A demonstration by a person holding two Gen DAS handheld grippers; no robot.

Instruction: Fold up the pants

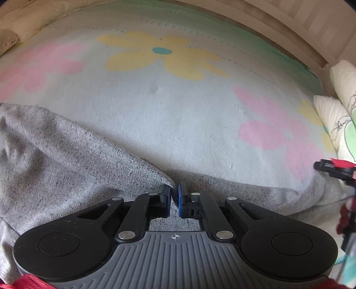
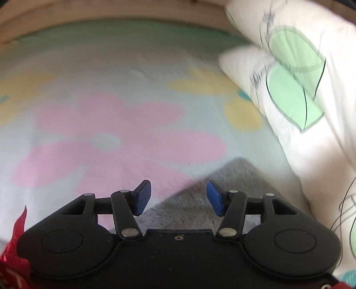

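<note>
The grey speckled pants (image 1: 66, 160) lie on a flowered bed cover (image 1: 169, 106). In the left wrist view my left gripper (image 1: 174, 195) is shut on a folded edge of the pants, with the cloth pinched between the blue pads. In the right wrist view my right gripper (image 2: 178, 195) is open, its blue pads (image 2: 213, 197) wide apart above a corner of the pants (image 2: 235, 175). The right wrist view is motion-blurred. The right gripper also shows at the right edge of the left wrist view (image 1: 333, 171).
White pillows with green leaf prints (image 2: 300, 93) lie along the right side, close to the right gripper. A cream pillow (image 1: 29, 20) sits at the far left. A wooden bed frame (image 1: 296, 29) bounds the far edge.
</note>
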